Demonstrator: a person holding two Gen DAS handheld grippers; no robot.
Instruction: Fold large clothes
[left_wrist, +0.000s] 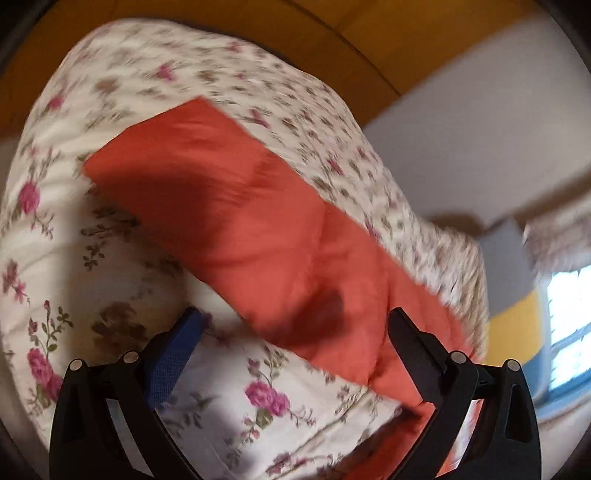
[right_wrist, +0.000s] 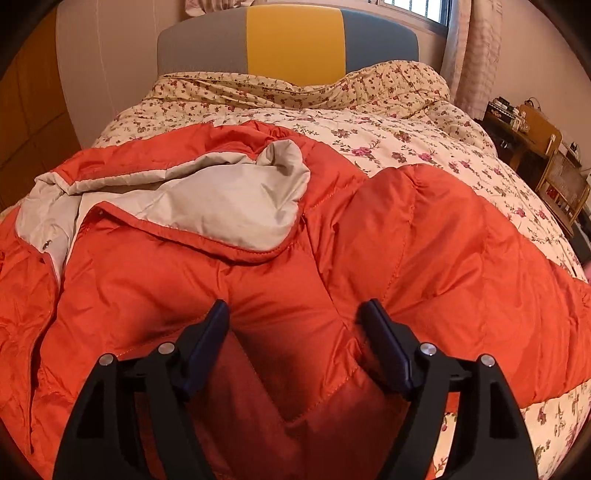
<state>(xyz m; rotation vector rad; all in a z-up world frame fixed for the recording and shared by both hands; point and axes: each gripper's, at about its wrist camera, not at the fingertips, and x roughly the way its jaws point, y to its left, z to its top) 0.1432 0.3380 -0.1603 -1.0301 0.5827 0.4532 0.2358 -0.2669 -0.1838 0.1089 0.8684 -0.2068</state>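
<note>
An orange puffer jacket (right_wrist: 332, 236) with a beige lining (right_wrist: 207, 199) lies spread on a floral bedspread (right_wrist: 406, 133). My right gripper (right_wrist: 295, 314) is open, just above the jacket's body, with nothing between its fingers. In the blurred left wrist view, a long orange sleeve (left_wrist: 236, 206) stretches diagonally across the bedspread (left_wrist: 110, 280). My left gripper (left_wrist: 295, 321) is open and held over the sleeve's near part, gripping nothing.
A grey and yellow headboard (right_wrist: 291, 40) stands at the far end of the bed. A window with curtains (right_wrist: 469, 44) is at the back right. A wooden desk and chair (right_wrist: 546, 155) stand to the right of the bed. Orange wardrobe panels (right_wrist: 26, 110) stand at left.
</note>
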